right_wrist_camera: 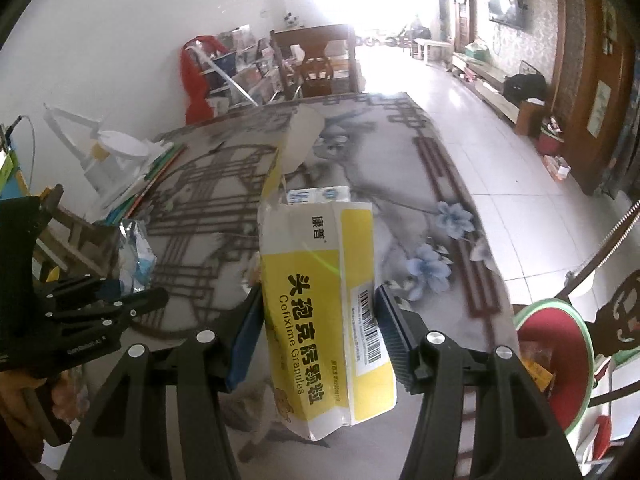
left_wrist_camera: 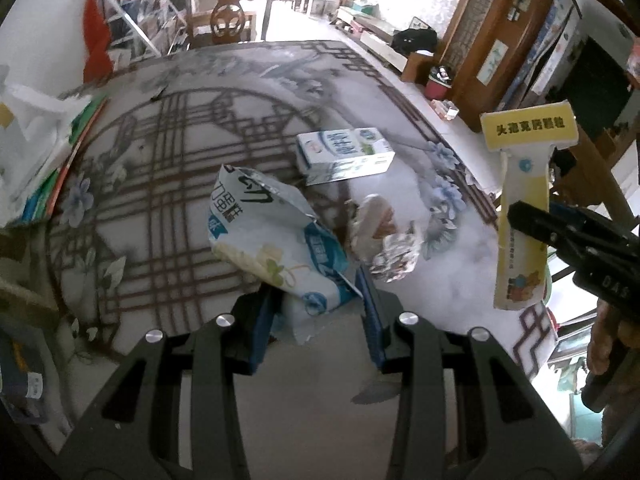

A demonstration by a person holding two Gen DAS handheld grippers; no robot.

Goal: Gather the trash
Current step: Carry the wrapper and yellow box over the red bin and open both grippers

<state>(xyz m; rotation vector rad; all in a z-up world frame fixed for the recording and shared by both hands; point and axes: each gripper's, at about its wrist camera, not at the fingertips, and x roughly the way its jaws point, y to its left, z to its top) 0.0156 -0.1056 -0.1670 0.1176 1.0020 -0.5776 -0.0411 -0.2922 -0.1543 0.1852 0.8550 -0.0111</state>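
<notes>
Above a patterned table [left_wrist_camera: 168, 184], the left gripper [left_wrist_camera: 316, 312] pinches a torn snack bag [left_wrist_camera: 276, 240] while the right gripper [right_wrist_camera: 316, 328] brackets a yellow medicine box [right_wrist_camera: 320, 304], jaws barely gripping. A milk carton [left_wrist_camera: 344, 152] at twelve o'clock and a foil wrapper [left_wrist_camera: 384, 240] at one o'clock await. Best to carry both level to the bin [right_wrist_camera: 556, 344].

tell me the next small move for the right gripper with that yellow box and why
Probably carry the yellow medicine box over to the red bin at the table's right edge and release it there. The right gripper has the box between its fingers, lifted off the table, and the bin already holds wrappers.
</notes>
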